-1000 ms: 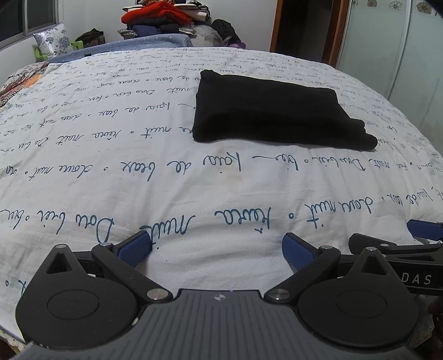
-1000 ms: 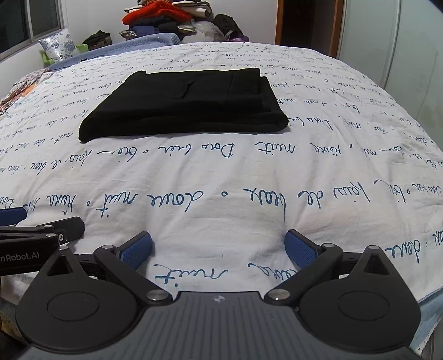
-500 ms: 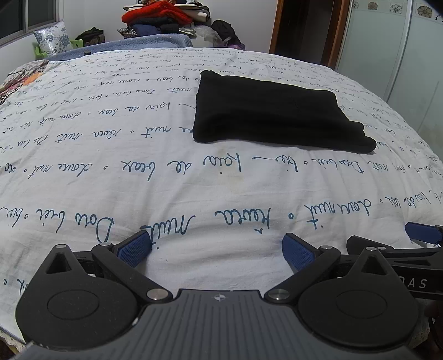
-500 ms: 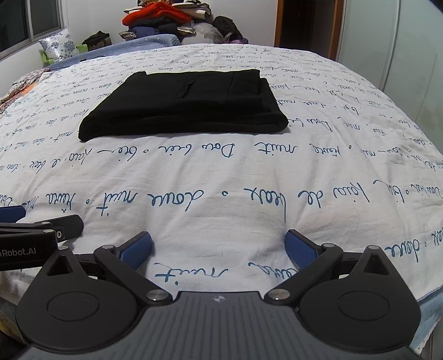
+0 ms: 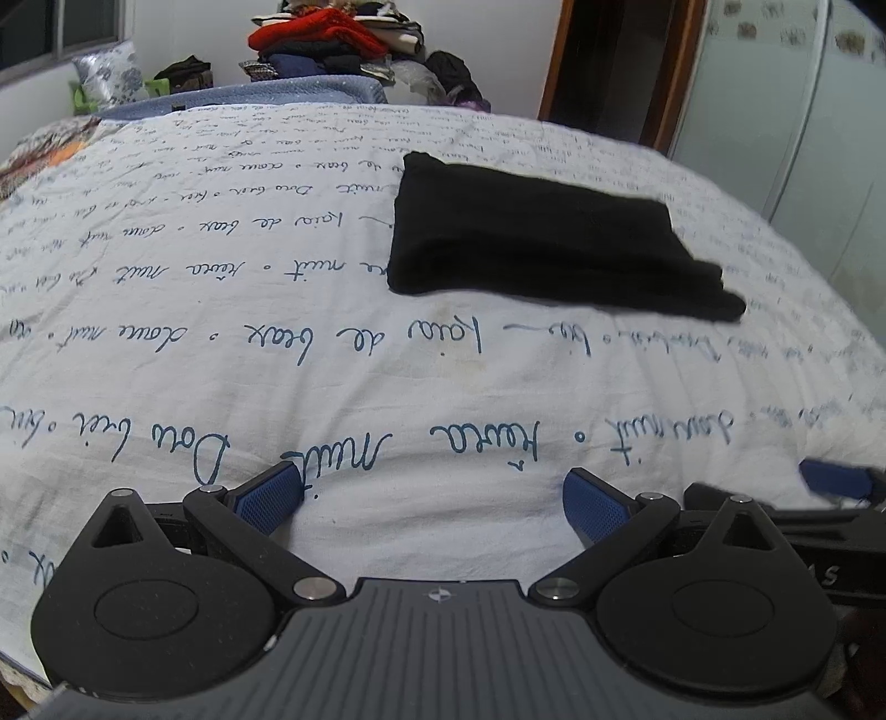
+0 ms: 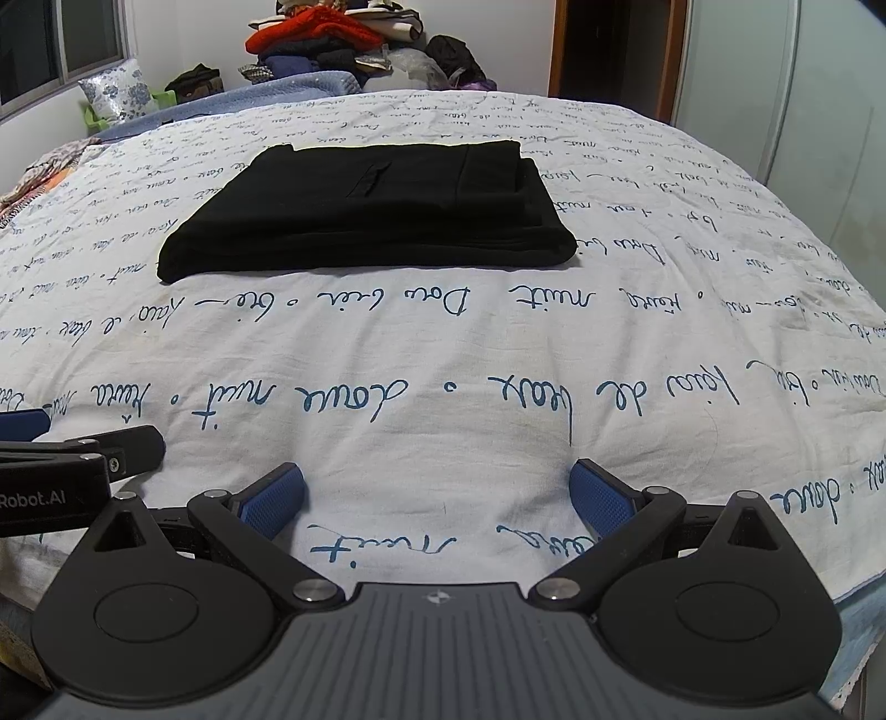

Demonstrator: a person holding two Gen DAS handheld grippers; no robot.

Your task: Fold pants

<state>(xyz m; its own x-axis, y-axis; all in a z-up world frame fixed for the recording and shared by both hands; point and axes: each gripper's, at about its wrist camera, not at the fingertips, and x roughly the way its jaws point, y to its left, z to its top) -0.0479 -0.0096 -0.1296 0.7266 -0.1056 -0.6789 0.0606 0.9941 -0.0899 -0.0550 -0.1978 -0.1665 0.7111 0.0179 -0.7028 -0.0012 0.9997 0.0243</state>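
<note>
Left wrist view: the left gripper is hovering near the bedsheet, fingers spread apart and empty, black folded pants lying well ahead. Right wrist view: the right gripper is likewise gaping empty, pants lying folded mid-bed.

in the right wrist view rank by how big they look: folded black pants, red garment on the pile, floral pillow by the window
1. Folded black pants, clearly the largest.
2. Red garment on the far clothes pile.
3. Floral pillow by the window.
The red garment and pillow look nearly alike; both lie far back, so their order is unsure.
</note>
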